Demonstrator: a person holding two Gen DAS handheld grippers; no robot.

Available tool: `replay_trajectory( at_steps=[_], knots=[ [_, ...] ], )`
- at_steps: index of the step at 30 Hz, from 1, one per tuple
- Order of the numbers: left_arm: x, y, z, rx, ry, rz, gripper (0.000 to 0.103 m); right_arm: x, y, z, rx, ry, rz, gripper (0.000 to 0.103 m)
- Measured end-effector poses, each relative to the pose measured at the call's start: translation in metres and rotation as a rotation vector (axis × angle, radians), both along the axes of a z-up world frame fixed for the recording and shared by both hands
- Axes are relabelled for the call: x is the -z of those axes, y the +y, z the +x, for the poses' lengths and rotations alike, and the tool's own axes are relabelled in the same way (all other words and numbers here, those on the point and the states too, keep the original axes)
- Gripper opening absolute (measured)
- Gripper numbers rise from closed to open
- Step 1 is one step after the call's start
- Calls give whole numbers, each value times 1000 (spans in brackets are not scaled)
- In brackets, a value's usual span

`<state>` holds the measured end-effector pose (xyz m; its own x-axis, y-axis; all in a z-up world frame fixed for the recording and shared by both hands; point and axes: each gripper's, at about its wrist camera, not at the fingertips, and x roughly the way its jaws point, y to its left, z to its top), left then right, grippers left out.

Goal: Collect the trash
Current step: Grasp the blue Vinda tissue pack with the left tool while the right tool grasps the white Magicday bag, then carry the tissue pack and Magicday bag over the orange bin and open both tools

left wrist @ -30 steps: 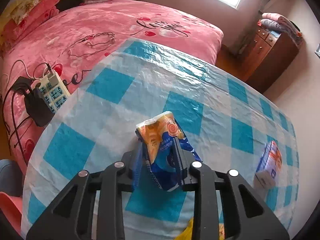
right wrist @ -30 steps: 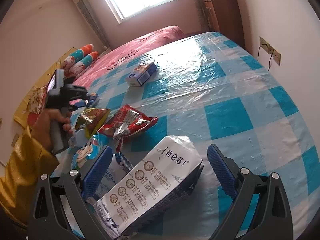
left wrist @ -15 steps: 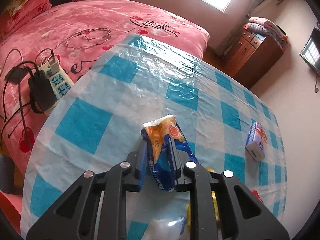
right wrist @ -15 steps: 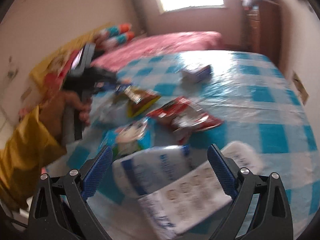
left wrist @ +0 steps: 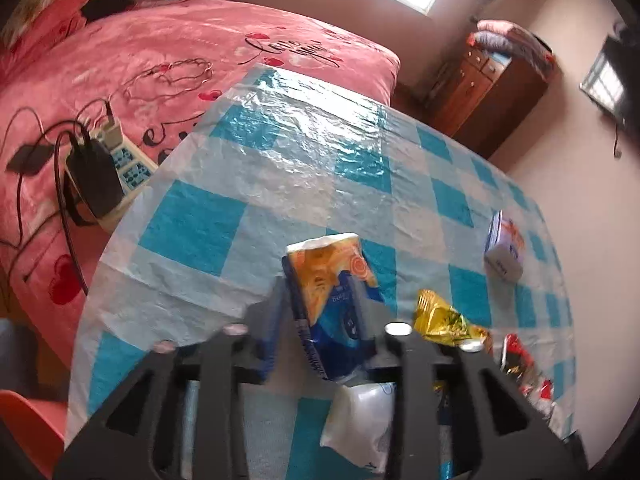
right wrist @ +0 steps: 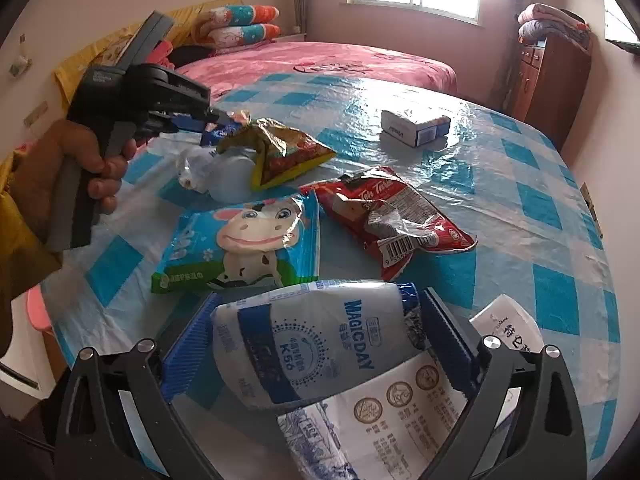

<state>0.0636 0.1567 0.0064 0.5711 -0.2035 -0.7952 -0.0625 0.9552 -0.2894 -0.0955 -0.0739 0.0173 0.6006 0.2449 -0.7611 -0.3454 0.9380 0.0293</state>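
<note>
Left wrist view: the left claw (left wrist: 320,316) has just been opening, its jaws now slack around the orange-and-blue packet (left wrist: 332,300) above the worktop (left wrist: 280,168) near its bedside edge. The right claw (right wrist: 316,344) gapes around a pale MAGICDAY pouch (right wrist: 308,344). Both look light, crinkly and slippery; pinch mid-body.

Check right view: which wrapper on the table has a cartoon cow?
The blue-green flat pack, lying left of the red crumpled wrapper; none of the others shows a cow.
</note>
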Motion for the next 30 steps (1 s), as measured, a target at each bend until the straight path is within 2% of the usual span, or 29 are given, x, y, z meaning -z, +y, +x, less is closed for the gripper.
replay_trajectory(
  at_steps=[2, 7, 11, 14, 19, 24, 30],
  knots=[
    [-1, -9, 0, 18, -2, 41, 59, 2, 0, 1, -10, 8, -4, 98],
    [5, -36, 5, 64, 8, 167, 68, 3, 0, 3, -34, 23, 14, 98],
    [7, -40, 8, 37, 8, 211, 66, 3, 0, 1, -44, 26, 31, 95],
    [7, -42, 6, 23, -7, 251, 56, 2, -1, -1, -52, 26, 51, 95],
    [6, -34, -4, -3, -35, 230, 39, 0, -1, -3, -57, 16, 61, 95],
    [5, -25, -11, -10, -43, 180, 32, -7, -2, -6, -56, 4, 98, 95],
    [1, -14, -29, -7, -68, 120, 30, -18, -3, -10, -42, -21, 156, 95]
  ],
)
